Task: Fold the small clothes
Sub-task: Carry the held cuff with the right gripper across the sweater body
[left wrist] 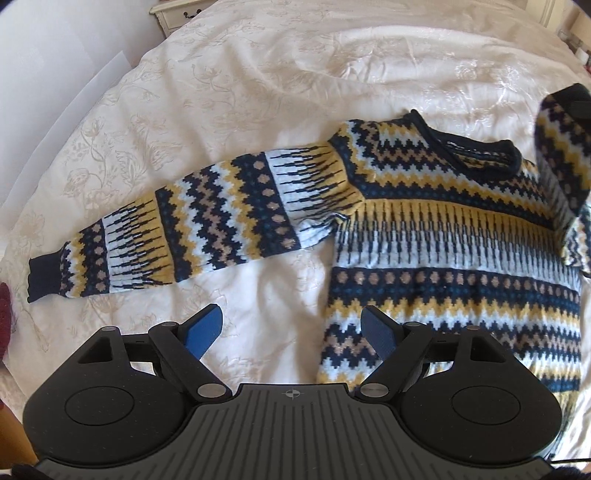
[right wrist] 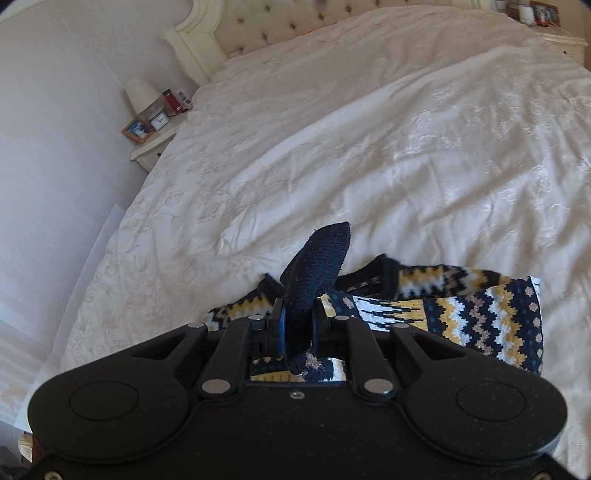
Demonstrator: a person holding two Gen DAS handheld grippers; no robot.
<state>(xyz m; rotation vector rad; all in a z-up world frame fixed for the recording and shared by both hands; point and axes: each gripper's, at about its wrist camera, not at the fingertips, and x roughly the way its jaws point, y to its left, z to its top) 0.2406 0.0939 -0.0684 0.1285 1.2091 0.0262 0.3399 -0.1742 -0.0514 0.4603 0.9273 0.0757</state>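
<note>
A navy, yellow and white patterned sweater [left wrist: 454, 236] lies flat on the cream bedspread [left wrist: 229, 92]. Its left sleeve [left wrist: 192, 225] stretches out to the left, ending in a navy cuff [left wrist: 43, 275]. My left gripper [left wrist: 291, 328] hovers open over the bedspread just left of the sweater's lower body, holding nothing. The right sleeve [left wrist: 561, 166] is lifted above the sweater's right shoulder. In the right wrist view my right gripper [right wrist: 298, 317] is shut on that sleeve's navy cuff [right wrist: 317, 266], which sticks up between the fingers, with the sleeve [right wrist: 480, 317] trailing to the right.
A bedside table [right wrist: 147, 147] with a lamp, a clock and a photo frame stands left of the headboard [right wrist: 280, 26]. Another chest [left wrist: 177, 14] sits by the white wall. A dark red item [left wrist: 5, 317] lies at the left bed edge.
</note>
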